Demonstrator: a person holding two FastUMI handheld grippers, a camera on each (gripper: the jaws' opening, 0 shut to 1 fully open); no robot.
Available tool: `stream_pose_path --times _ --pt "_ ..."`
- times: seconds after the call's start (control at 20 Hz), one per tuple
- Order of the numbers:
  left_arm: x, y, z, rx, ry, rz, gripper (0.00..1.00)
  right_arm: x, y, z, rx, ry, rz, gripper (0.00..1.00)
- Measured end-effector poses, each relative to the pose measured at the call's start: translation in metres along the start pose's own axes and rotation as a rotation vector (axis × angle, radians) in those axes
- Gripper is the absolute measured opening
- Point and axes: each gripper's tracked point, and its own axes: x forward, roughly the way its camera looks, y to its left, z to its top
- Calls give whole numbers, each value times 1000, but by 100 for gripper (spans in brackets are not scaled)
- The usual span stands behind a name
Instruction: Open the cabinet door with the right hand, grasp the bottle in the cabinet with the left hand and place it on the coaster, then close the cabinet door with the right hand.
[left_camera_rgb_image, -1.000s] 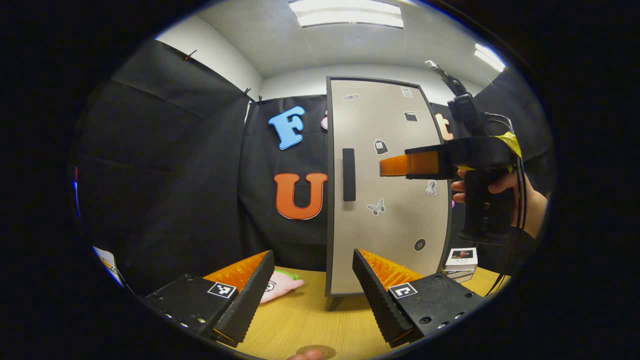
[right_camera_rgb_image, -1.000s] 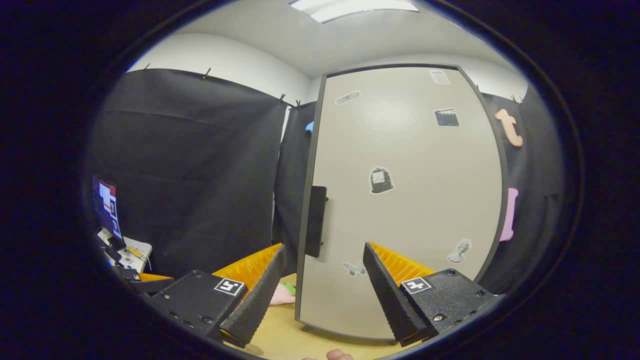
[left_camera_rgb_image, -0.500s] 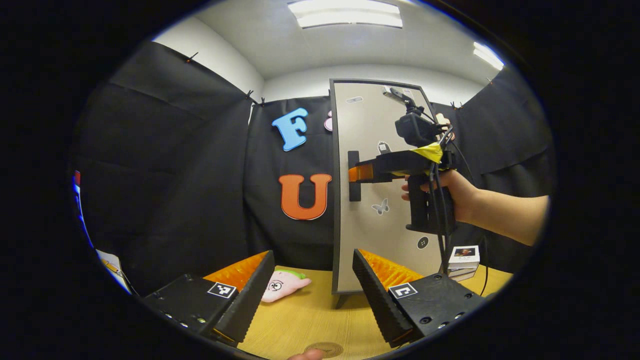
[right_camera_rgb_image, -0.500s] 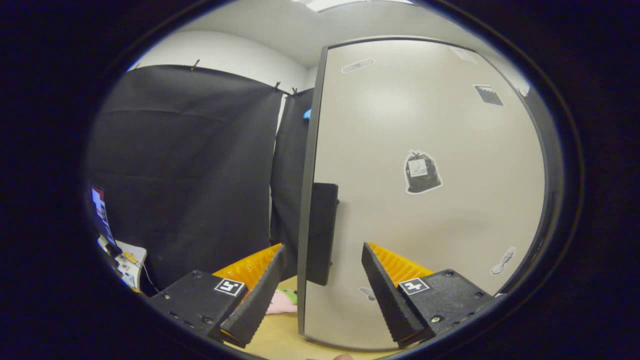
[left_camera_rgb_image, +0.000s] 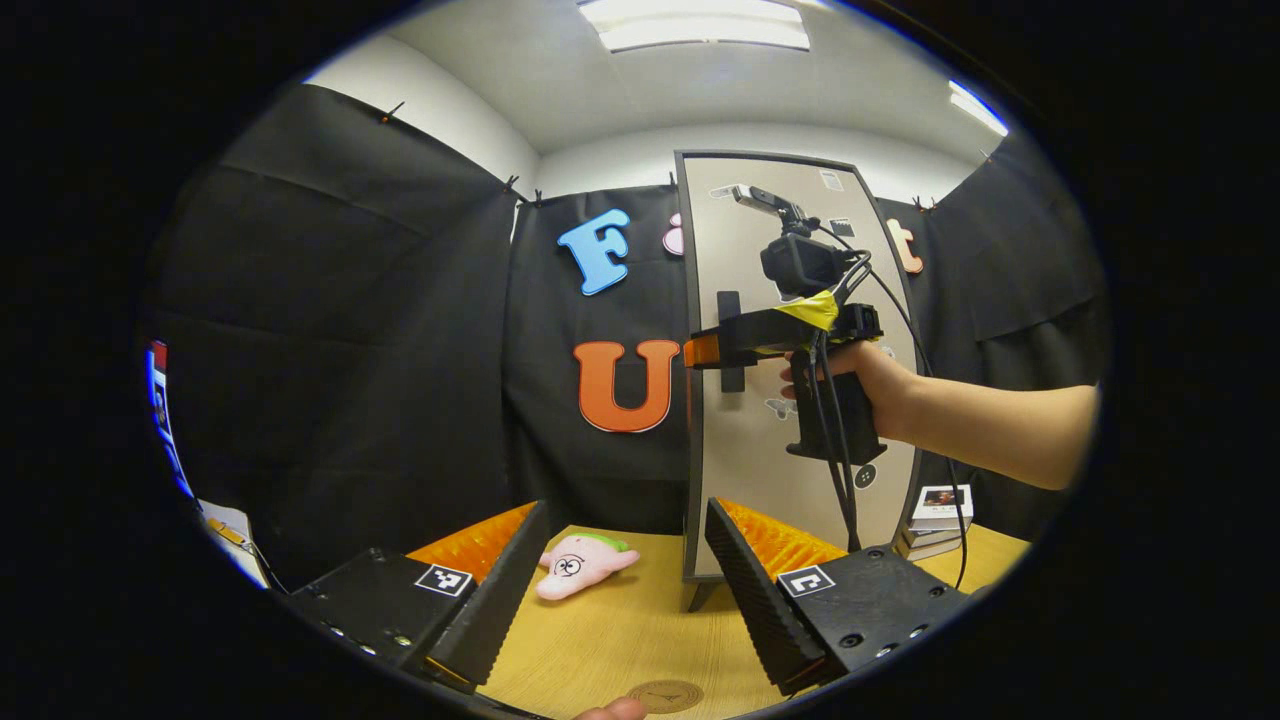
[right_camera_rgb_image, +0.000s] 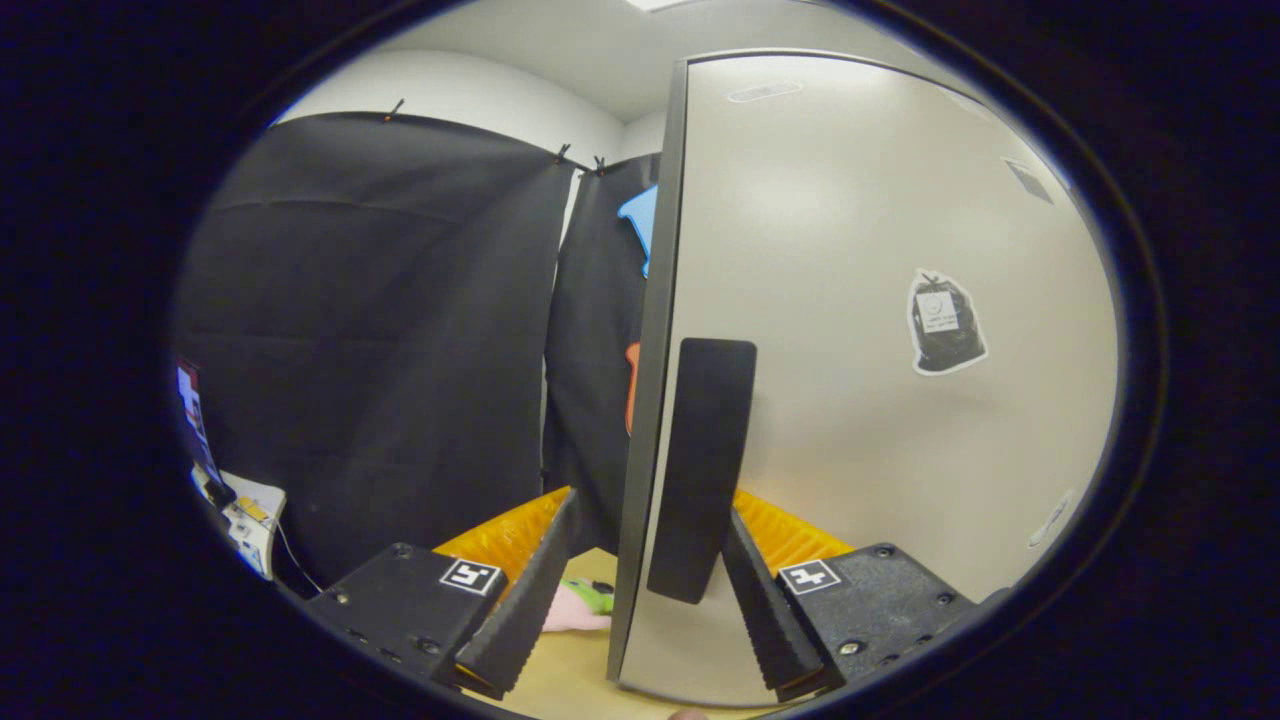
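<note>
We see the closed cabinet door (right_camera_rgb_image: 880, 400) filling the right of the right gripper view, its handle (right_camera_rgb_image: 700, 470) at centre between our right gripper (right_camera_rgb_image: 645, 590)'s wide-open, empty fingers, so closing off-centre could let them slip, while our left gripper (left_camera_rgb_image: 610, 590) waits open and empty.

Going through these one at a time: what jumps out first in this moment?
The tall pale cabinet door stands shut at mid-table, stickers scattered on it. The right gripper, held in a hand, reaches its dark vertical handle; in the right gripper view the open fingers straddle that handle without clamping it. Lower down, a pink plush toy lies on the wooden table, and the left gripper waits open above a round coaster.
</note>
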Motion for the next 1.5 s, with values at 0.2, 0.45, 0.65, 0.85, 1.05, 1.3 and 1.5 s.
stream_pose_path --times 0.2,0.45,0.65,0.85,1.05,1.3,1.5 --pt "1 9 -1 -12 8 16 95 2 -9 -2 2 -22 -80 78" --pt "2 25 0 -1 3 46 95 2 -20 -1 32 -43 -136 33" --pt "0 33 -1 -14 5 47 95 2 -20 -2 44 -32 -124 22" --pt "0 31 3 -7 -9 32 95 -3 -18 -3 69 -1 -95 22" --pt "1 31 5 -6 -13 17 95 -14 -13 -3 76 9 -64 22" --pt "-6 28 5 -9 -9 3 95 -25 -14 -5 81 3 -30 22" --pt "-7 30 6 -7 -5 1 95 -31 -17 -6 75 -9 -5 22"
